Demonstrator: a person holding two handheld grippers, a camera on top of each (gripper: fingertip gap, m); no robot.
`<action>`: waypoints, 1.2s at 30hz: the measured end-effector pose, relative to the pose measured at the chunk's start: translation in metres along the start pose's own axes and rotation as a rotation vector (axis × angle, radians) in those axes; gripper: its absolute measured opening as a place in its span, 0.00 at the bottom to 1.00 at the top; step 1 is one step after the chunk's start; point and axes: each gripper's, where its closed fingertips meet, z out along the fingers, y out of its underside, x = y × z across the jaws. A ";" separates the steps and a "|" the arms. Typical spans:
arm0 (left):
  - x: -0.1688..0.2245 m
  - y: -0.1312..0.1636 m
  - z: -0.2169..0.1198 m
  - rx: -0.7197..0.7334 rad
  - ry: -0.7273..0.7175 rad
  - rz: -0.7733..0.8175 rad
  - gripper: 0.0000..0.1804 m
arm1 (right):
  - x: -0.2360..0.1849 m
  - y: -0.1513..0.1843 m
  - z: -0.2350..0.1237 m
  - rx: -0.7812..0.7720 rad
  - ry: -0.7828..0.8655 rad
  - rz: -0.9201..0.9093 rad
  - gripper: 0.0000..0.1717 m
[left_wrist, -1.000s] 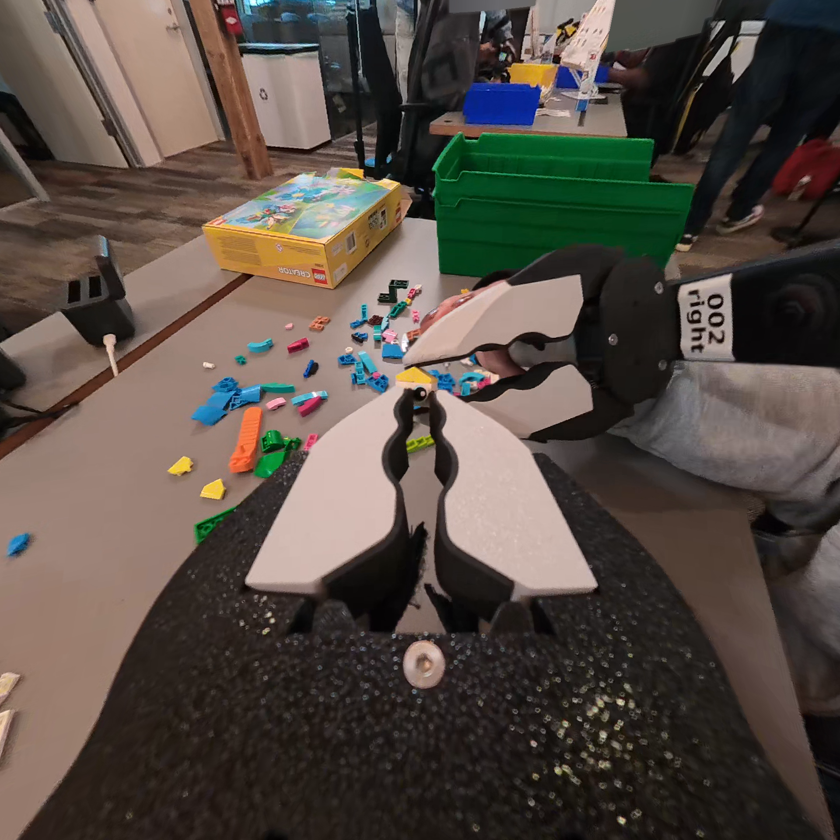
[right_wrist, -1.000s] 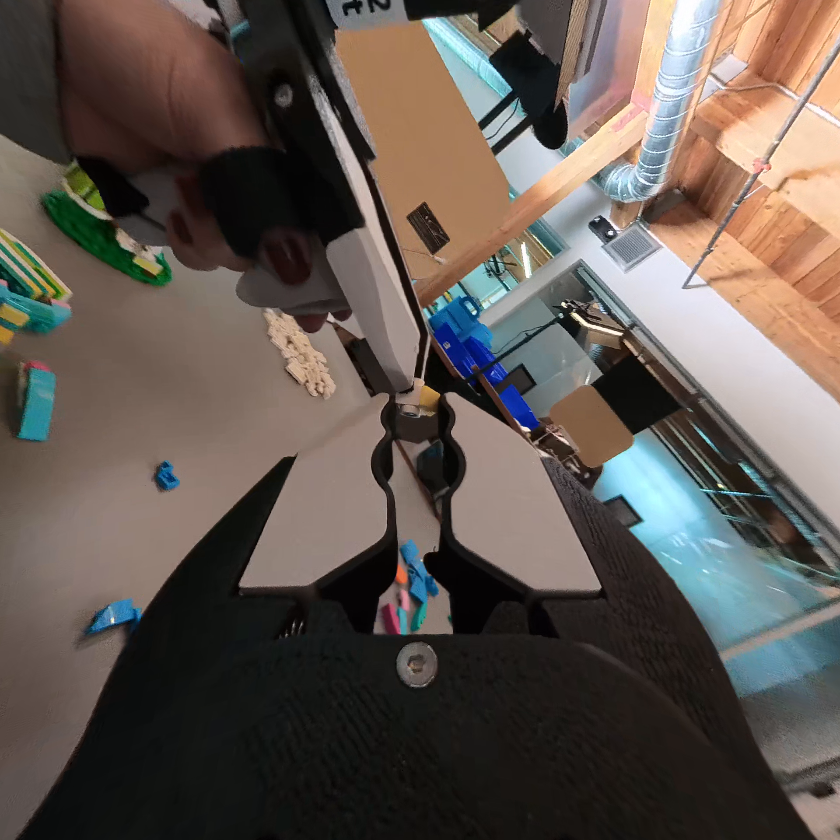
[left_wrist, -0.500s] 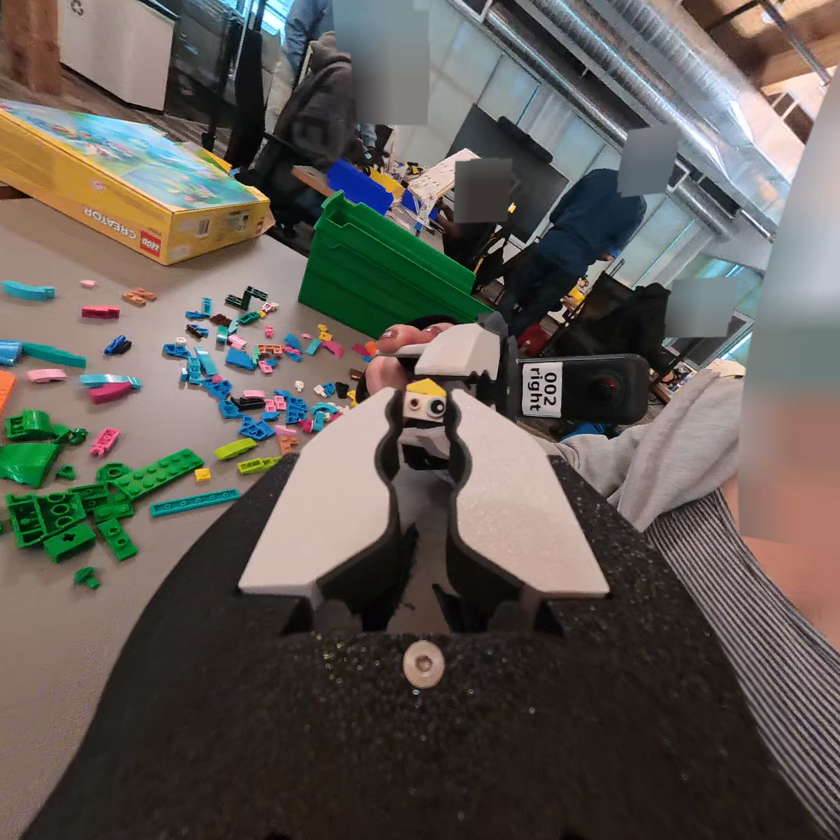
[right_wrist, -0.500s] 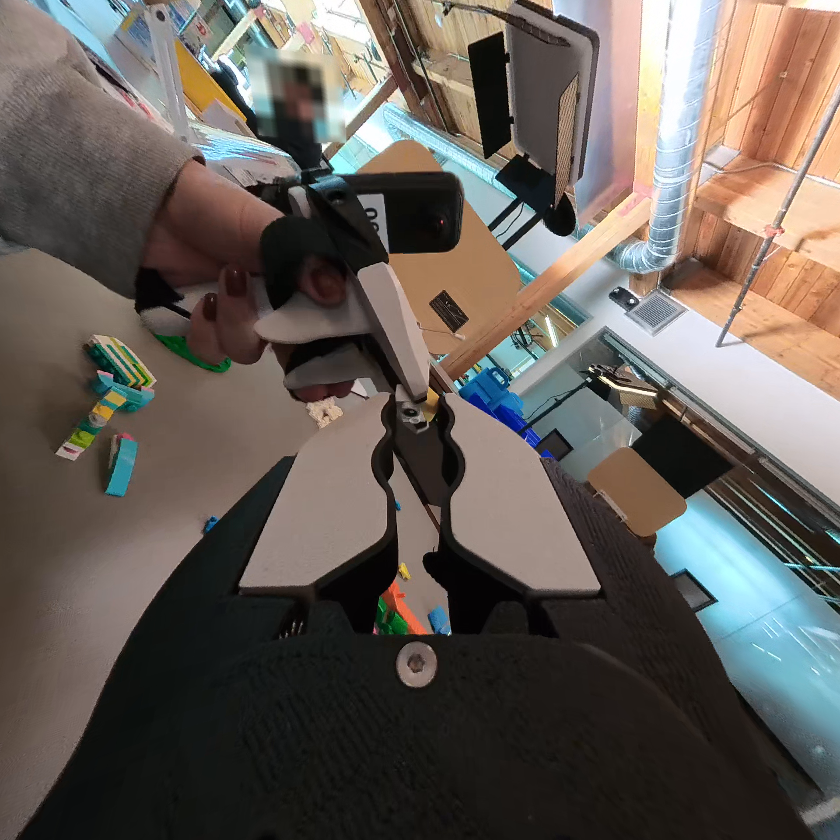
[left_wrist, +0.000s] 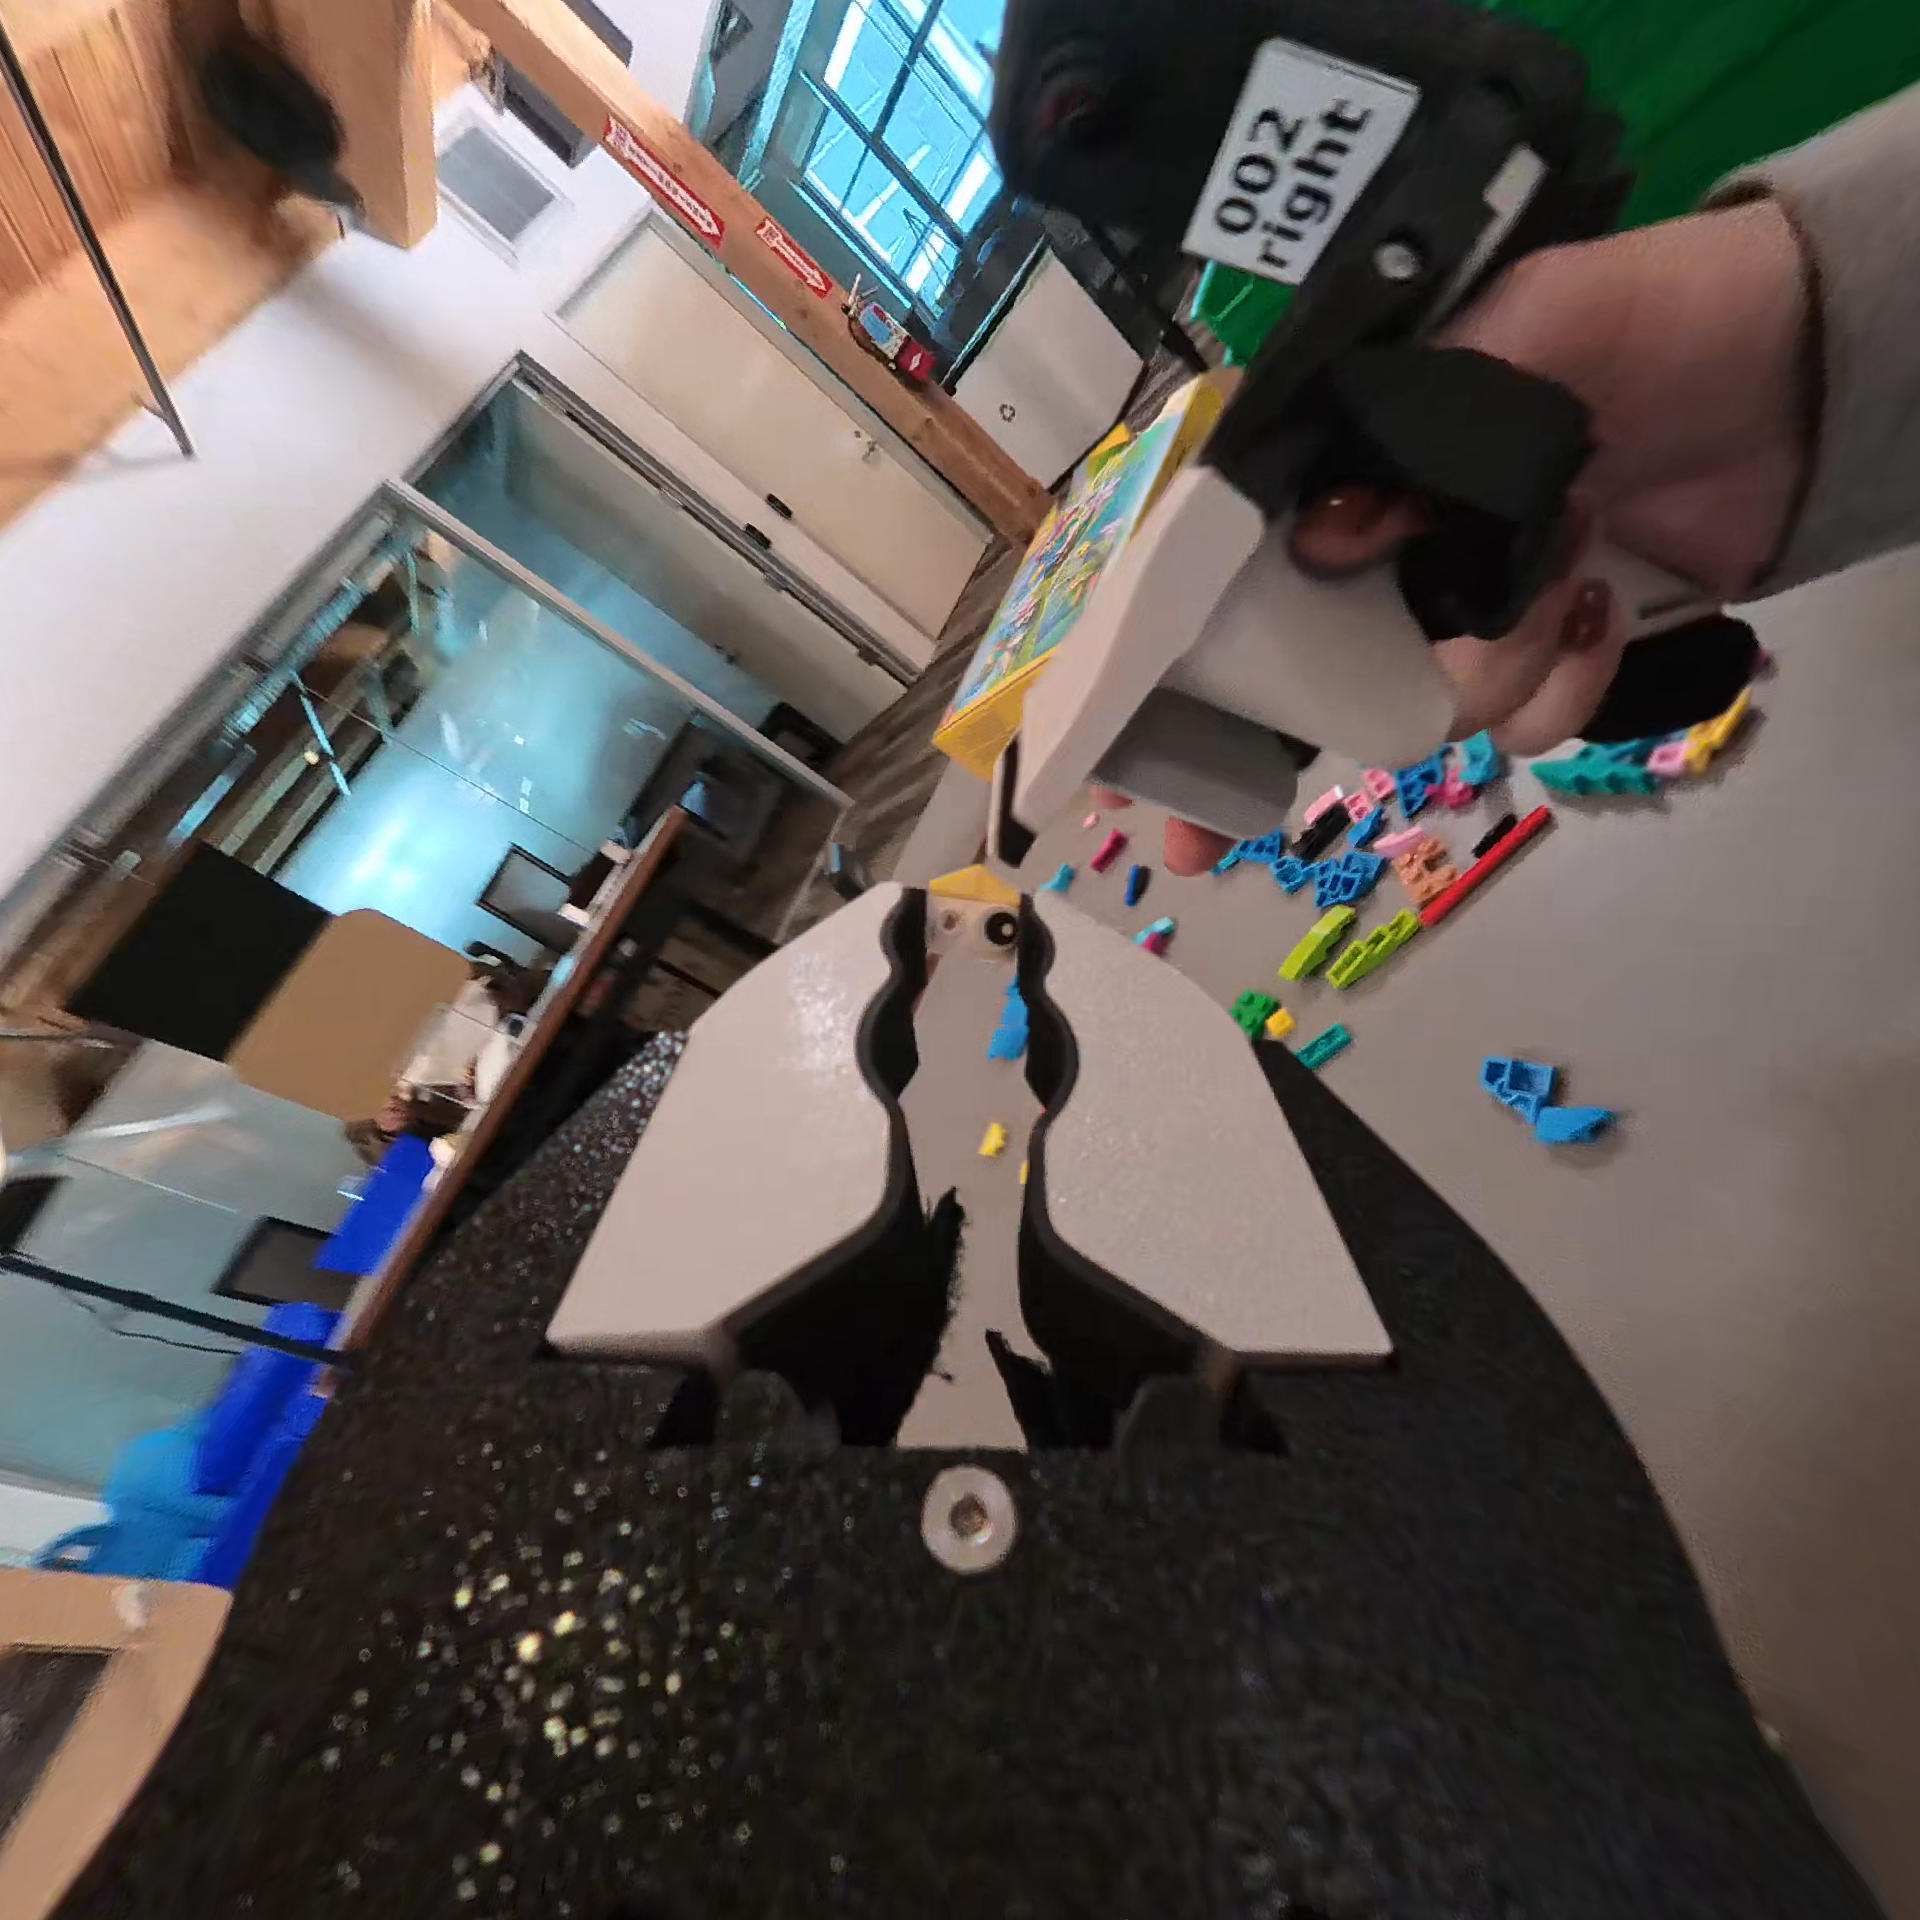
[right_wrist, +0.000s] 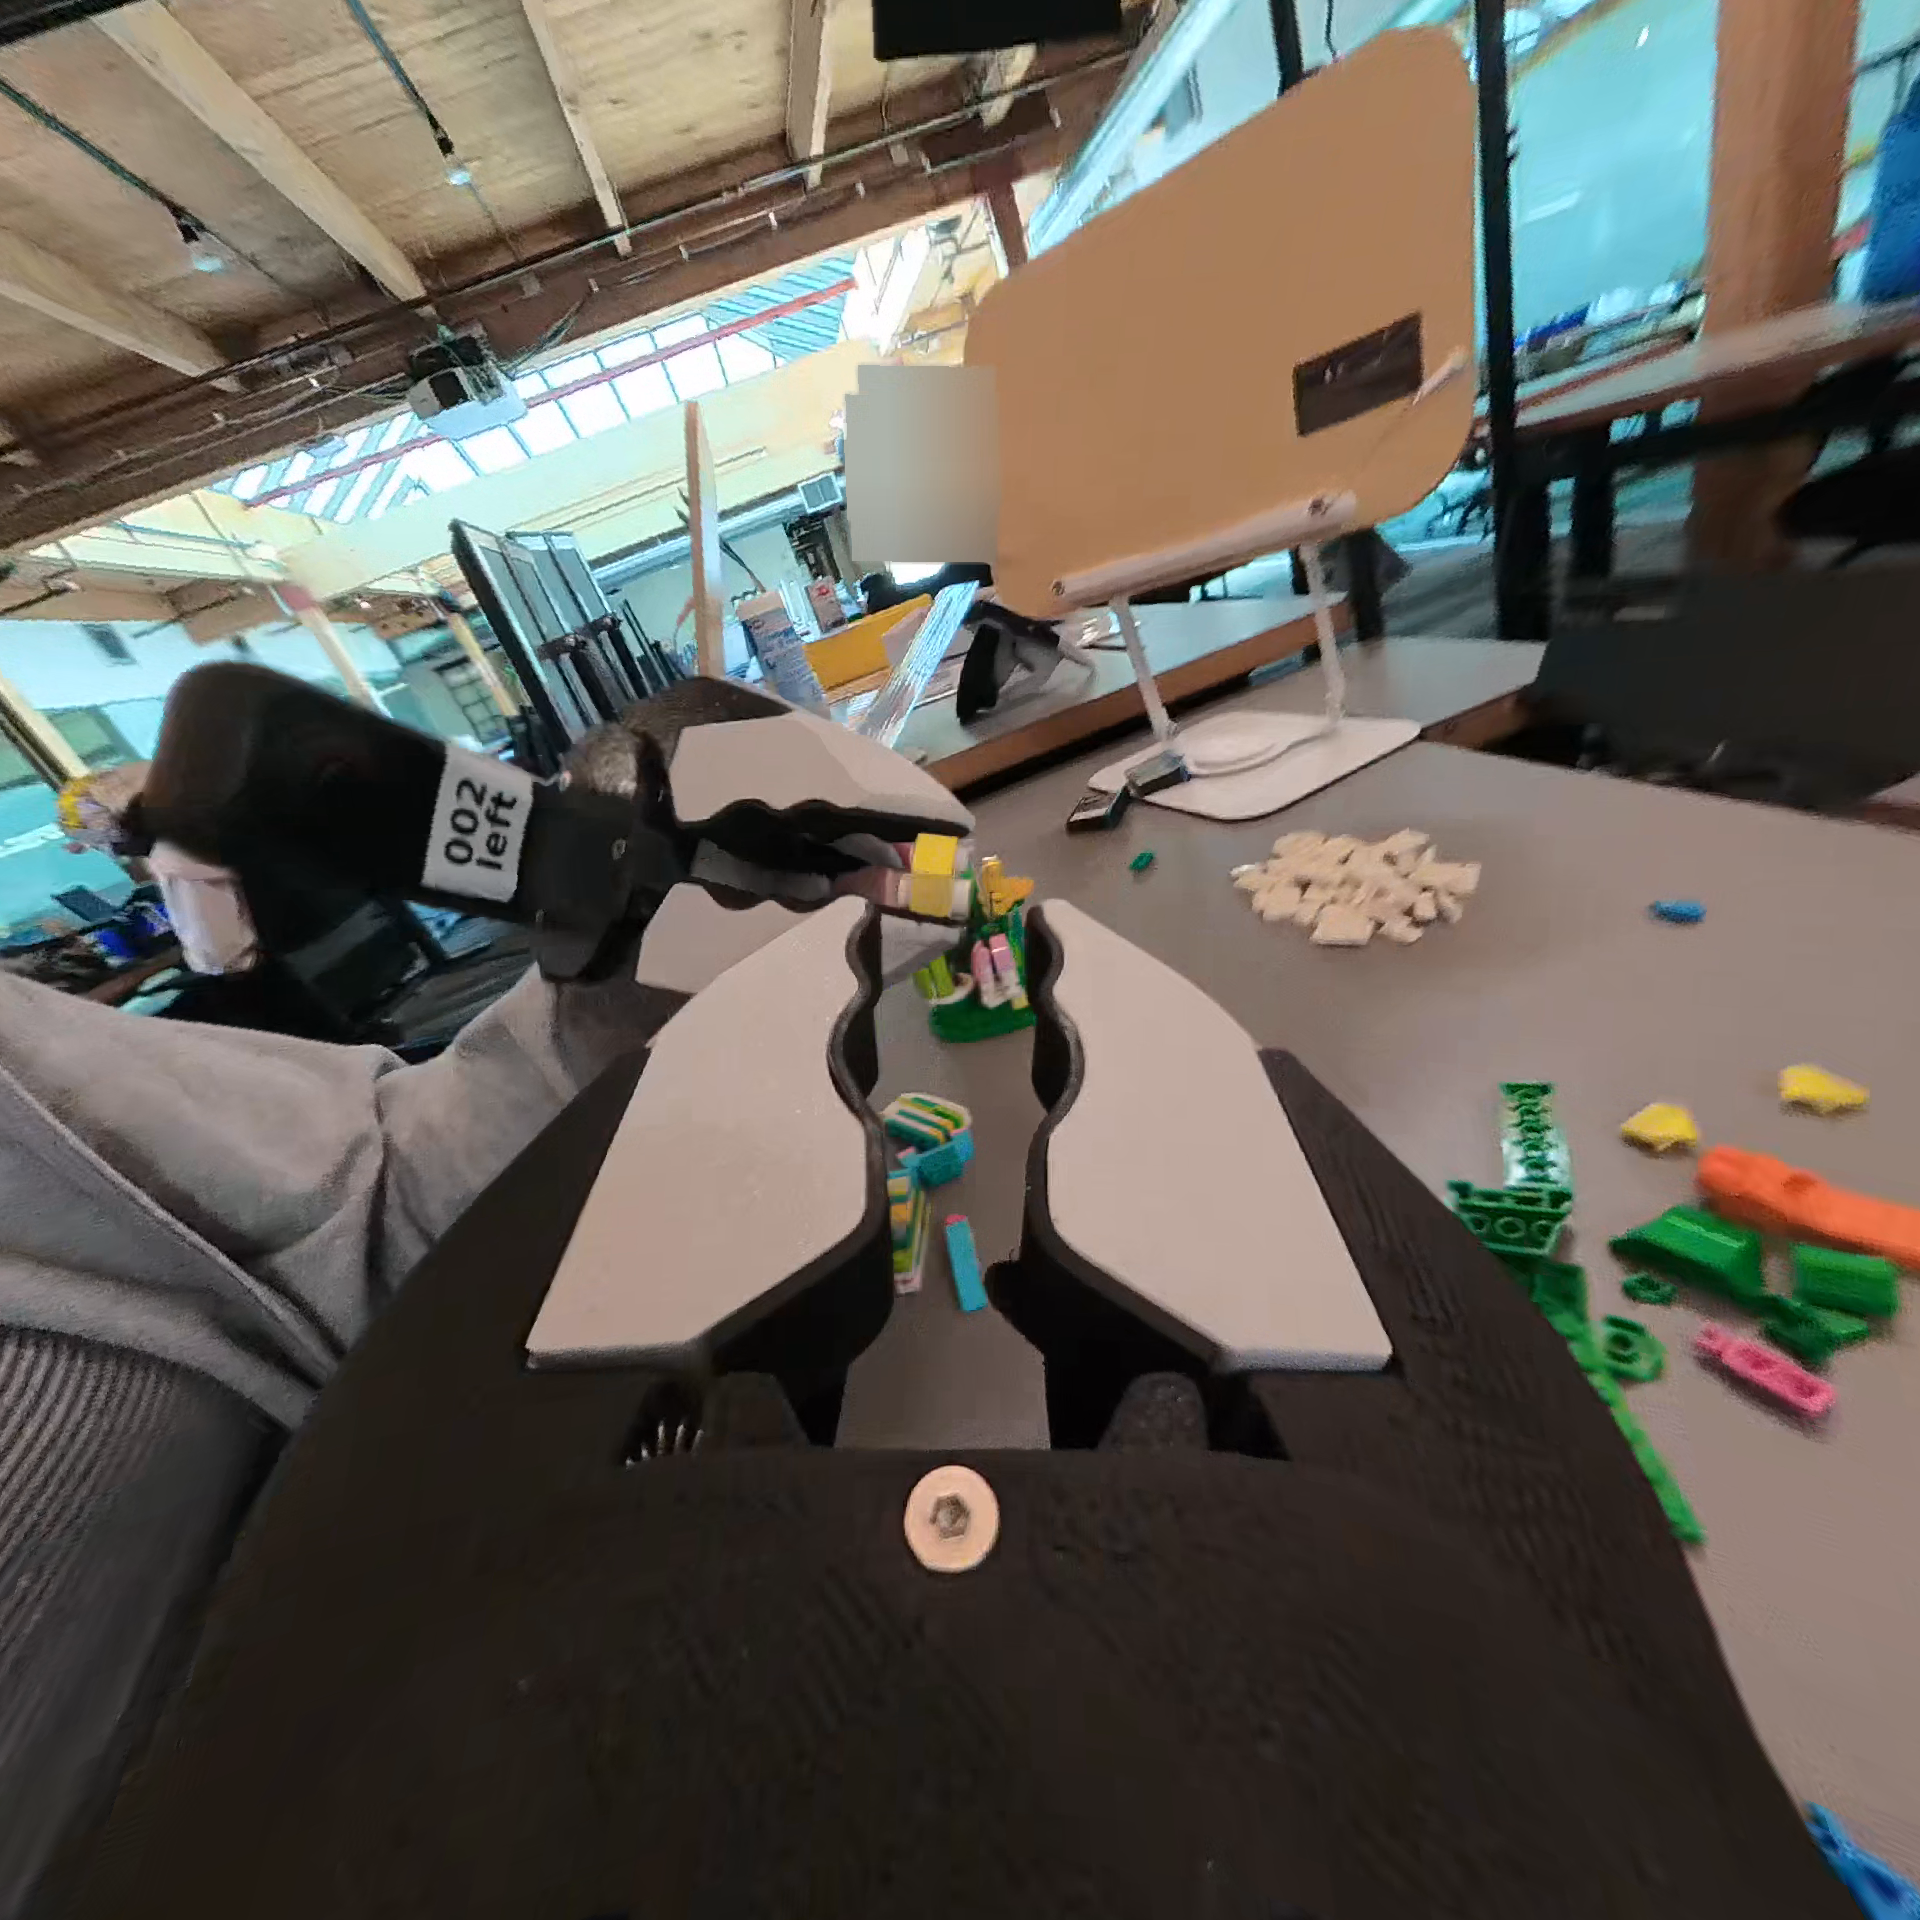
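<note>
I am pinching a small brick assembly with my left gripper: a white piece with two round eyes under a yellow sloped cap, both pads pressing its sides, held in the air above the grey table. I am judging it light, rigid and smooth, and likely to pop apart under a twist, so the flat sides look like the safest hold. My right gripper is standing spread with nothing in it, the green flower model lying beyond its tips at twelve o'clock, loose bricks at four.
</note>
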 end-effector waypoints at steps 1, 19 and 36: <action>0.003 -0.001 0.001 -0.006 -0.003 0.041 0.09 | 0.000 0.002 0.002 -0.006 0.000 0.024 0.14; 0.030 -0.024 -0.013 0.194 0.486 -0.824 0.10 | -0.030 0.007 -0.004 -0.033 -0.217 -0.028 0.06; 0.016 -0.048 -0.033 0.469 0.594 -1.039 0.05 | -0.052 -0.006 -0.004 0.110 -0.466 0.193 0.05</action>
